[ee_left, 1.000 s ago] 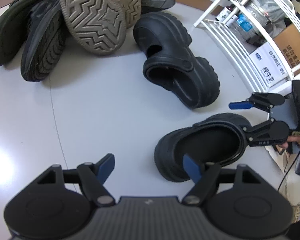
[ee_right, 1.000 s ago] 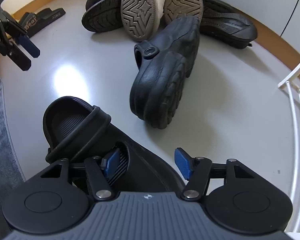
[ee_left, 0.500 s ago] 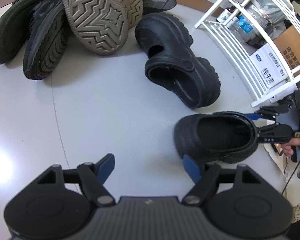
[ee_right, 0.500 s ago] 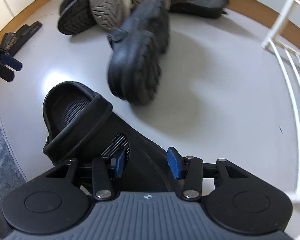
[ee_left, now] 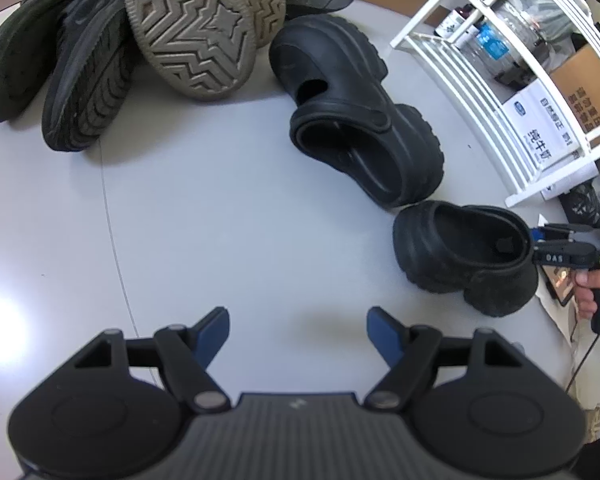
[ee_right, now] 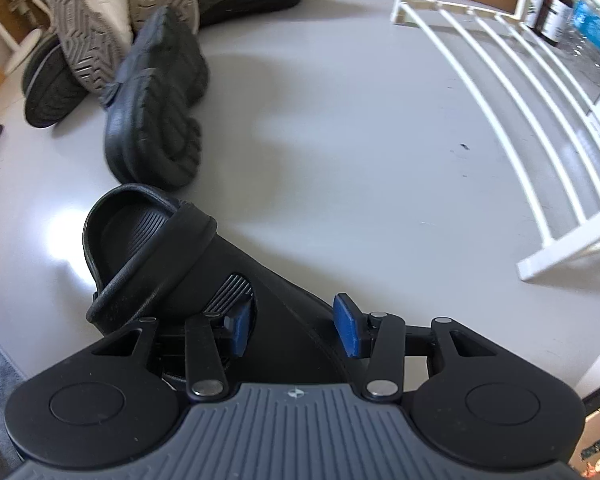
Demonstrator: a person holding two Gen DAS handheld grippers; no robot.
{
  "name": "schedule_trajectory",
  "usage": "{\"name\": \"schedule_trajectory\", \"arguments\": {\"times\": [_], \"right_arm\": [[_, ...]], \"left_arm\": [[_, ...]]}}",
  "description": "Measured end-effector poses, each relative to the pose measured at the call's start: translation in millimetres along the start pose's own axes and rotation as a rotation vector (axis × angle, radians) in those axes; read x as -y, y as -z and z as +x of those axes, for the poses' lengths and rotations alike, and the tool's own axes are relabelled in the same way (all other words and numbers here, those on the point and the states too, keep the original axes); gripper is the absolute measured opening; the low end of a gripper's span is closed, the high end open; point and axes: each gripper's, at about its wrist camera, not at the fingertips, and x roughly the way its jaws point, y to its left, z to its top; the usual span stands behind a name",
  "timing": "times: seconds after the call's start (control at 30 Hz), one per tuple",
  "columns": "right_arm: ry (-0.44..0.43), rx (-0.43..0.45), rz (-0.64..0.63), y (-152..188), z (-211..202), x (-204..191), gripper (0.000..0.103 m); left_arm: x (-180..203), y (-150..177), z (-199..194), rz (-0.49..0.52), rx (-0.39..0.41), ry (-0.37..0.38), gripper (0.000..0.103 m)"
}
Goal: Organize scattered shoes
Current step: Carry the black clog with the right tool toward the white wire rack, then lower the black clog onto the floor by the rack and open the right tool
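The right gripper (ee_right: 296, 330) has its jaws clamped on the side wall of a black clog (ee_right: 172, 264): one blue pad sits inside the shoe through its opening, the other presses on the outer face of the upper. The clog hangs tilted from that grip, its heel strap and ribbed insole pointing away from the camera. In the left wrist view the same clog (ee_left: 460, 252) shows at the right edge, close to the white rack (ee_left: 496, 92), with a hand (ee_left: 592, 292) on the gripper's handle behind it.

The left gripper (ee_left: 298, 330) is released, its jaws standing apart over bare floor (ee_left: 220, 200) with nothing between them.

The matching clog (ee_left: 356, 120) lies on its side just beyond the held one, near but apparently not touching it. Behind it is a heap: a tan-soled shoe (ee_left: 196, 24) with its tread up, a black sneaker (ee_left: 84, 72) and a dark slipper (ee_left: 24, 44).

The clog looks like moulded foam, so it is probably light, springy and a little rubbery, not slippery. A pinch on the thin upper wall should hold, though the wall may flex and let the shoe swing. The thick rim of the opening, or the heel strap where it meets the rivet, would likely be a firmer hold on the other clog.
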Motion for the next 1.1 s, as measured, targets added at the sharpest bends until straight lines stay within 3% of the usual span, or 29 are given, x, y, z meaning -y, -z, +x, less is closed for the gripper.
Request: {"name": "schedule_trajectory", "arguments": {"times": [0.27,0.53,0.73,0.8,0.87,1.1], "right_arm": [[0.116,0.041,0.16,7,-9,38,0.043],[0.141,0.022,0.254,10,-15,51,0.043],[0.129,0.031,0.18,5,-35,41,0.058],[0.127,0.032,0.135,6,-42,36,0.07],[0.091,0.037,0.082,9,-49,33,0.091],[-0.003,0.019,-0.065,10,-50,19,0.097]], "left_arm": [[-1,-2,1,-0.004,-0.011,0.004,0.078],[6,0,4,0.024,-0.026,0.012,0.078],[6,2,5,0.023,-0.028,0.007,0.078],[4,3,4,0.01,-0.022,0.01,0.078],[4,4,4,0.009,-0.021,0.01,0.078],[0,4,8,0.0,-0.033,0.009,0.078]]}}
